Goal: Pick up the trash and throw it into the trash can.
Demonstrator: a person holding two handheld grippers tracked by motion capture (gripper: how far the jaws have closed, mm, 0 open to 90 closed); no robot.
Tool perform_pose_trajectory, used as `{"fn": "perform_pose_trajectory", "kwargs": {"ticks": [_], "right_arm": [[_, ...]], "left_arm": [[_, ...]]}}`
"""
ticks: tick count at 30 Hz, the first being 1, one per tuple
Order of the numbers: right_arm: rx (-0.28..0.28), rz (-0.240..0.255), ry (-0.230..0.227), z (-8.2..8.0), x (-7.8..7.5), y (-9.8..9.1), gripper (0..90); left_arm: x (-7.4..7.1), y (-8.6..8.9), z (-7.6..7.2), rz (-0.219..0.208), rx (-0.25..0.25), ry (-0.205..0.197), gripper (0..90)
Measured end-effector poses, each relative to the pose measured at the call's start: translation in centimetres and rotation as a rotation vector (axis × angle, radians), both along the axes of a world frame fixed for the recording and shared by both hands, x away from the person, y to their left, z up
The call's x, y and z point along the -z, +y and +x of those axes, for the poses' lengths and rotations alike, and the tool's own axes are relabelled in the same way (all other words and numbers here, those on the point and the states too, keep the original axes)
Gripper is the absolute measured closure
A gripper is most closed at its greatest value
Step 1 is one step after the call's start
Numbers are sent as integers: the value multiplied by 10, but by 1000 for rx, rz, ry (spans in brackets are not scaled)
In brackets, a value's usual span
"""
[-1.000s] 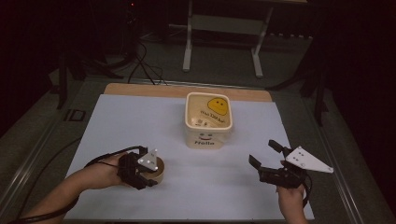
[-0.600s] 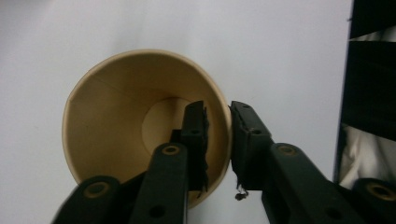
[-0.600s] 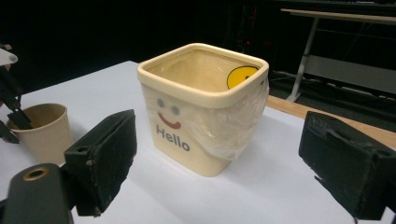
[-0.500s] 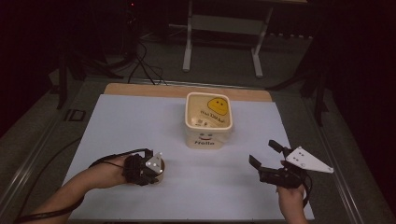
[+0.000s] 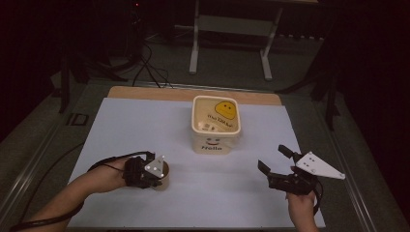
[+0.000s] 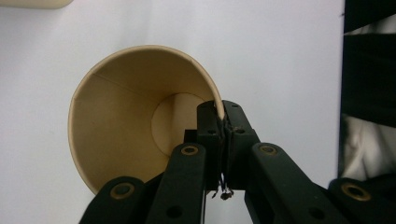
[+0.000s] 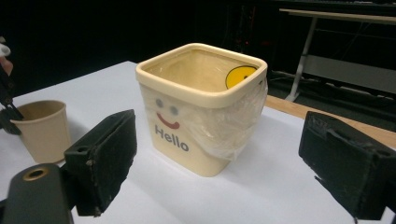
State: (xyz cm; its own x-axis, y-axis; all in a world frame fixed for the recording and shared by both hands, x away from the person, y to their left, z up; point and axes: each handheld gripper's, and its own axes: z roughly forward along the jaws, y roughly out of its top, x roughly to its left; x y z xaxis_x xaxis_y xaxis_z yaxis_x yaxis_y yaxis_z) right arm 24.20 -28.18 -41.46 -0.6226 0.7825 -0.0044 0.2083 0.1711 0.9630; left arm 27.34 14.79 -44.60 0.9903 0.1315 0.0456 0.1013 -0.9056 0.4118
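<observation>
Tan paper cup upright on white worktop, near left edge. Left claw just closed, pinching cup rim wall, one jaw inside. Right claw spread, idle. Cup likely light, thin-walled, easily crushed; gentle rim pinch suits.

A tan paper cup stands upright and empty on the white sheet, at about 8 o'clock from the cream bin, rim pinched.
</observation>
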Motion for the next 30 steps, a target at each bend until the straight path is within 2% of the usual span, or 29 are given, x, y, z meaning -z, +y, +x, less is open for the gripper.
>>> {"fn": "perform_pose_trajectory", "kwargs": {"ticks": [2,3,9,10,11,14,15,16,19,20,21,24,25,28,30], "right_arm": [[-2,0,-2,0,0,0,112],[-3,-1,-3,0,0,0,112],[-2,1,0,0,0,0,112],[-3,4,2,1,0,0,112],[-3,4,2,1,0,0,112],[-1,5,1,1,0,-1,113],[-2,6,3,1,0,-1,113],[-1,5,3,1,0,-1,113],[-3,5,3,1,0,0,113],[-4,6,2,1,0,0,113],[-4,6,2,1,0,0,113],[-6,6,3,1,0,0,113],[-6,6,3,1,0,0,113],[-6,9,3,1,0,0,113],[-7,9,4,1,0,0,113]], "left_arm": [[-3,1,0,-2,5,-3,888],[-9,2,0,-12,11,21,888],[-23,3,-1,-23,34,44,888],[-29,3,-1,-36,33,46,889],[-29,3,-1,-36,33,46,889],[-41,2,0,-57,36,43,889],[-41,2,0,-57,36,43,889],[-49,1,0,-59,35,39,889],[-56,-1,1,-64,31,40,890],[-64,-2,1,-68,37,37,890],[-64,-2,1,-68,37,37,890],[-78,-6,2,-67,49,43,890],[-78,-6,2,-67,49,43,890],[-90,-10,3,-83,61,30,890],[-94,-12,5,-72,68,30,890]]}}
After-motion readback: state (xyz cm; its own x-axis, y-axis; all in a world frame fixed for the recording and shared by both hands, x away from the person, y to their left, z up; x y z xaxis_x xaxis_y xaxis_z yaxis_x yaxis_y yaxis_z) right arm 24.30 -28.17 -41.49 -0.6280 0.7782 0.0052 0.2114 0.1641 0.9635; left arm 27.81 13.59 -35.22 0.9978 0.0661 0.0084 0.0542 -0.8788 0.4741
